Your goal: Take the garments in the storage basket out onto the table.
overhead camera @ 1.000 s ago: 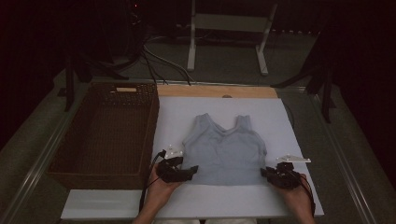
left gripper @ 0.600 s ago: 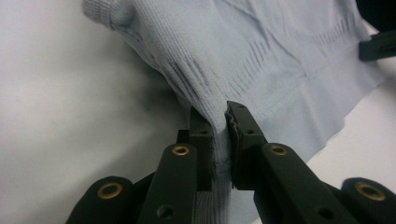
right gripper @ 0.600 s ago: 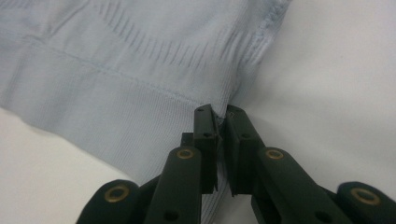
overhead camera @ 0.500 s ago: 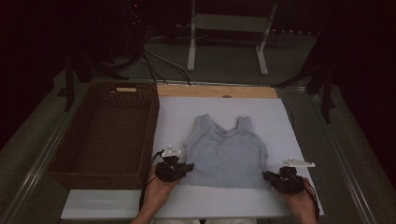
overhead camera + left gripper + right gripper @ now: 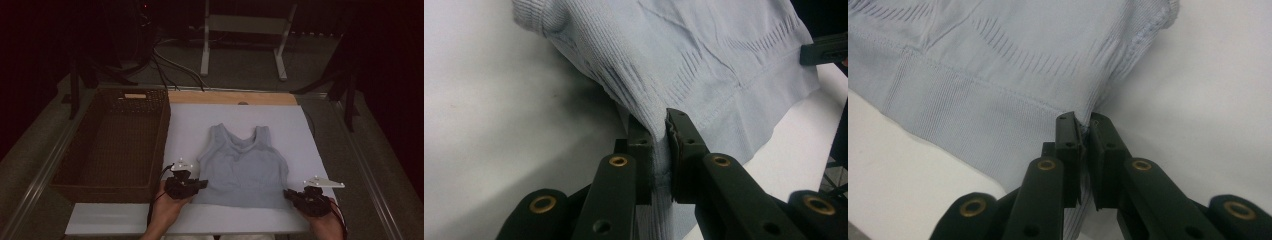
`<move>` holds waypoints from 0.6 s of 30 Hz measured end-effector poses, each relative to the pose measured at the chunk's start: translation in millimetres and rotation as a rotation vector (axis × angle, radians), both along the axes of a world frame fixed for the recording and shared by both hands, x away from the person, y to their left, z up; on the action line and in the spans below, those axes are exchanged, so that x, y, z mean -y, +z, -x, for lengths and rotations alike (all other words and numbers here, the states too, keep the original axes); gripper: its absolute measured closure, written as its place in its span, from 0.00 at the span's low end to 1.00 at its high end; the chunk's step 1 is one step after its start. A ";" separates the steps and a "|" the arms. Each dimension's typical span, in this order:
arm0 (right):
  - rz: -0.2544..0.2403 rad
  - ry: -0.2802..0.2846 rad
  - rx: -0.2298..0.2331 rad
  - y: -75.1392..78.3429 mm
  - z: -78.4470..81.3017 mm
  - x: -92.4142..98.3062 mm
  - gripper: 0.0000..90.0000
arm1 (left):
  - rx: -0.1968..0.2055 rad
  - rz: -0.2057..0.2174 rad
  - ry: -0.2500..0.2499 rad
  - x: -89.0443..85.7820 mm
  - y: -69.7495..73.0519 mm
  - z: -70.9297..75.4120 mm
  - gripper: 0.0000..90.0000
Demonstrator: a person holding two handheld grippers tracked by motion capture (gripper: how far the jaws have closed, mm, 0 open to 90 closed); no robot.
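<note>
You had the pale blue ribbed knit tank top lying flat on the white rectangular board at the middle of the table, its shoulder straps toward twelve o'clock and its hem toward six. Your left gripper sat at the hem's seven o'clock corner; its jaws had just been closing and were clamped on the fabric, and in the left gripper view a raised fold of the knit was pinched between the two black pads. Your right gripper sat at the five o'clock corner, its jaws likewise just closed and clenched on the hem's edge; the right gripper view showed the side seam caught between the pads, with the ribbed band running off toward ten o'clock. Both hands came in from six o'clock, well apart, with the garment's full width between them. The dark brown woven rectangular basket stood at nine o'clock of the top, just beside the board's edge. A strip of light wood ran along the board's twelve o'clock side.
</note>
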State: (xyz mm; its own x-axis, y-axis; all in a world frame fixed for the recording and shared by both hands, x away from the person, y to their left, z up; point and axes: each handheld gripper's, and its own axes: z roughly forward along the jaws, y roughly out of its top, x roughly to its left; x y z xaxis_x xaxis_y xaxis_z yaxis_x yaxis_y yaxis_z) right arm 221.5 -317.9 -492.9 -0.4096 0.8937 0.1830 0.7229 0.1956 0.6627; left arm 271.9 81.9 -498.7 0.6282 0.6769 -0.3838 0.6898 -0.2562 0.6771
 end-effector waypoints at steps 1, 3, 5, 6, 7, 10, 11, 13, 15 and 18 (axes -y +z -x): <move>-0.002 0.002 0.000 0.2 0.6 -0.3 0.94 | 0.002 -0.003 -0.001 -0.3 0.5 0.9 0.94; -0.004 0.006 0.002 0.7 1.3 -0.7 0.94 | 0.007 -0.010 -0.002 -1.3 1.3 3.0 0.94; -0.017 0.011 0.003 1.2 1.7 -1.0 0.94 | 0.006 -0.007 0.001 -2.6 2.0 5.0 0.94; -0.022 0.016 0.007 1.5 2.0 -1.3 0.93 | 0.005 -0.010 0.000 -3.4 2.6 5.8 0.94; -0.021 0.020 0.006 1.8 2.5 -1.7 0.93 | 0.003 -0.007 0.002 -4.1 3.2 6.8 0.94; -0.022 0.024 0.005 1.7 3.9 -2.8 0.93 | 0.007 -0.017 0.000 -5.8 4.0 9.7 0.94; -0.023 0.025 0.006 1.6 4.3 -2.8 0.93 | 0.007 -0.021 0.001 -5.8 3.6 10.8 0.94; -0.024 0.026 0.006 1.8 5.5 -2.4 0.93 | 0.005 -0.028 0.002 -5.4 2.6 12.1 0.94; -0.018 0.023 0.009 2.4 7.5 -2.2 0.93 | 0.006 -0.033 0.003 -4.0 2.2 12.4 0.94; -0.004 0.023 0.017 2.6 10.8 -1.1 0.93 | 0.008 -0.032 0.001 -1.6 2.3 12.2 0.94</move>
State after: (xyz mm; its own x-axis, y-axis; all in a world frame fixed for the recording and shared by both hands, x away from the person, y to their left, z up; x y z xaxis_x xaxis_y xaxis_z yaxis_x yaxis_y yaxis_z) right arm 210.7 -316.9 -490.3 -0.4331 0.8833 0.1795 0.7067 0.2091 0.6759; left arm 259.7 83.5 -496.3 0.6301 0.6895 -0.3573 0.6850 -0.2767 0.6740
